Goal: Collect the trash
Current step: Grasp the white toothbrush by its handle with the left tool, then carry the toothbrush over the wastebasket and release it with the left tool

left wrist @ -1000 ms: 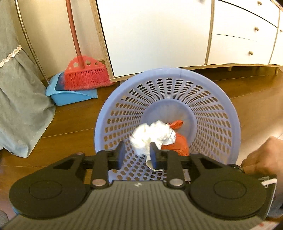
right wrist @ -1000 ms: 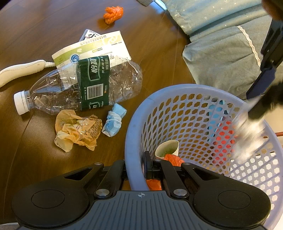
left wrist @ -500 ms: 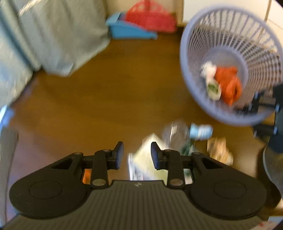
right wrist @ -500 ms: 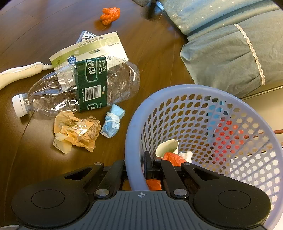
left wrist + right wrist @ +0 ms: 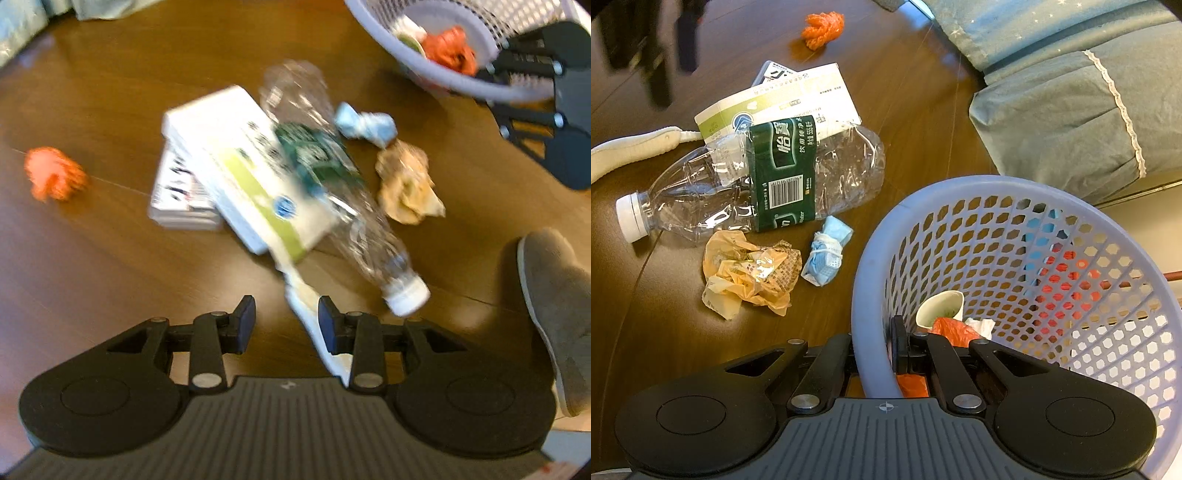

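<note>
Showing only leftward, blurrily: grey slipper (image 5: 557, 317).

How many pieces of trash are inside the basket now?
3 visible: a paper cup, an orange bag and a white tissue, all at the basket bottom. More may be hidden.

A grey slipper (image 5: 554, 317) on the wooden floor (image 5: 92, 258), teal fabric (image 5: 1071, 110) nearby

— What does the floor look like?
— A brown wooden floor (image 5: 923, 122) fills most of both views, glossy, with thin seams between boards.
— And furniture?
— At the upper right of the right wrist view hangs a grey-green fabric cover (image 5: 1071, 110) with a lace trim (image 5: 1123, 107); the same fabric (image 5: 22, 33) shows blurred at the upper left of the left wrist view.
</note>
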`<state>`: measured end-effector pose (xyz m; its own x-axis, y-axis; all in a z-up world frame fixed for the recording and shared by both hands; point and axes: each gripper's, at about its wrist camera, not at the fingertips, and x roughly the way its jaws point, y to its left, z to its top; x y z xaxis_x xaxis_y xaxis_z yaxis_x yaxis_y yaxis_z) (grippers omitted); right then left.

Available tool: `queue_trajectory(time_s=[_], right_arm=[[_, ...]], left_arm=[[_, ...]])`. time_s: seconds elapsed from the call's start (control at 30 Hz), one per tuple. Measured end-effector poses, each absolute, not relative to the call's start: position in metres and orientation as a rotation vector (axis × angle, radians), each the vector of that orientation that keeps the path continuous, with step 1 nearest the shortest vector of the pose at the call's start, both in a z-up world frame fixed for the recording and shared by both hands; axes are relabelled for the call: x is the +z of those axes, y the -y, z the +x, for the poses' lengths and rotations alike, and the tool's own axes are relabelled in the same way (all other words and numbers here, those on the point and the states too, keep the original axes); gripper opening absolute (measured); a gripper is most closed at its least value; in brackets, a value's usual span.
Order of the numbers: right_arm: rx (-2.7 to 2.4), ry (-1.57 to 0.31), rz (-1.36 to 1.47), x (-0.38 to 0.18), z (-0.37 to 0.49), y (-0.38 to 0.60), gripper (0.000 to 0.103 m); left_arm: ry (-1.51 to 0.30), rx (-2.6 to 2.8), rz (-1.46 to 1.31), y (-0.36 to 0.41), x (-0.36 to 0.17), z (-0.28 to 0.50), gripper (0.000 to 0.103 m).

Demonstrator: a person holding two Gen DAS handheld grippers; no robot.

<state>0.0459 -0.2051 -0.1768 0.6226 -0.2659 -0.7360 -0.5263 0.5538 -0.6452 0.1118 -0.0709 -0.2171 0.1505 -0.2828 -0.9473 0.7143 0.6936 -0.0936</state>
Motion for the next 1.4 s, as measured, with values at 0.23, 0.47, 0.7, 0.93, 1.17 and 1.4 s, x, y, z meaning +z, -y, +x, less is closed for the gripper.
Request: queue_trajectory(time_s=[0.23,0.47,0.7,0.93,1.17,1.4], right_arm=[[0.180,-0.928,-1.014,-0.178,0.046,0.206,0.000],[0.178,-0.929,-1.011,-0.178,0.047,0.206,0.000],[0.178,-0.929,-1.010,-0.178,0.048,0.206,0.000],[0.180,-0.933,-1.016,-0.178,0.049,0.206,0.000],[0.178,-0.936,-1.018,-0.179,0.048,0.205,0.000],[0.179,-0.937,-1.019,-0.179,0.049,0.205,0.000]], left_arm=[[-1.214,-0.788,0.535,0.091,-0.244,0.093,0.032],[-1.221,-0.719,0.599,0.056,-0.249,0.098,0.018],[-1.212,-0.667,0.628,0.022,-0.246,0.098,0.017],[-1.223,-0.647,0.600,0.012,-0.249,0.095,0.017],[-1.215,-0.655,0.595,0.015,-0.248,0.095,0.017],[-1.184,-0.672,0.657,0.012,-0.231,0.096,0.017]])
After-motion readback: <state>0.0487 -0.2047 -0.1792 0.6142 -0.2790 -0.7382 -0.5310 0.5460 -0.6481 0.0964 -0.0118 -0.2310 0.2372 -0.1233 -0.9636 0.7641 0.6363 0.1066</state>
